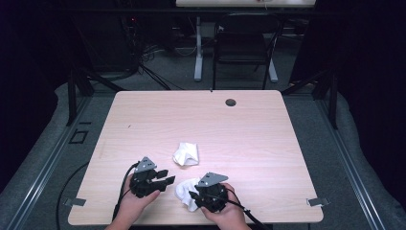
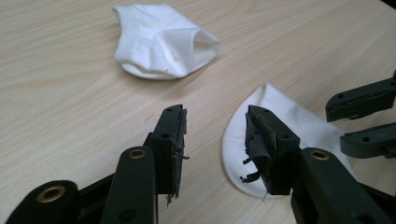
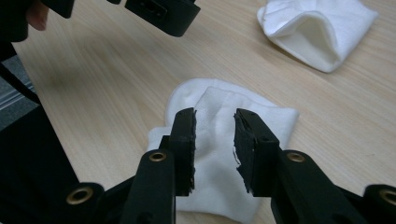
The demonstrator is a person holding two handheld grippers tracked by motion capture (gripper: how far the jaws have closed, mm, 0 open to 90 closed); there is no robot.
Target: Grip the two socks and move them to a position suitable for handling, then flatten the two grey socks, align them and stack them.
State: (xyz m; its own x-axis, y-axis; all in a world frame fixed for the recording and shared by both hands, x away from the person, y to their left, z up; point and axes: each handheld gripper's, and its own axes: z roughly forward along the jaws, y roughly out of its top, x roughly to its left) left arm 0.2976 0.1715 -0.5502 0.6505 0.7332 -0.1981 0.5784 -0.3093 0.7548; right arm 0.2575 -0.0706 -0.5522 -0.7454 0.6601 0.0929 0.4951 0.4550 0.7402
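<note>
My left gripper (image 1: 162, 180) hangs released over the bench (image 1: 143, 120), jaws spread, with nothing between them. Just to its right lies the near sock (image 1: 184, 190), flat, its rounded toe toward that gripper and its long axis running away toward my right hand. My right gripper (image 1: 195, 196) sits directly above this sock, jaws apart and straddling the cloth without pinching it, so I judge it the nearer one for the grab: straight down, then close. The second sock (image 1: 186, 154) lies crumpled farther up the bench, its cuff gaping open and empty, apart from both grippers.
</note>
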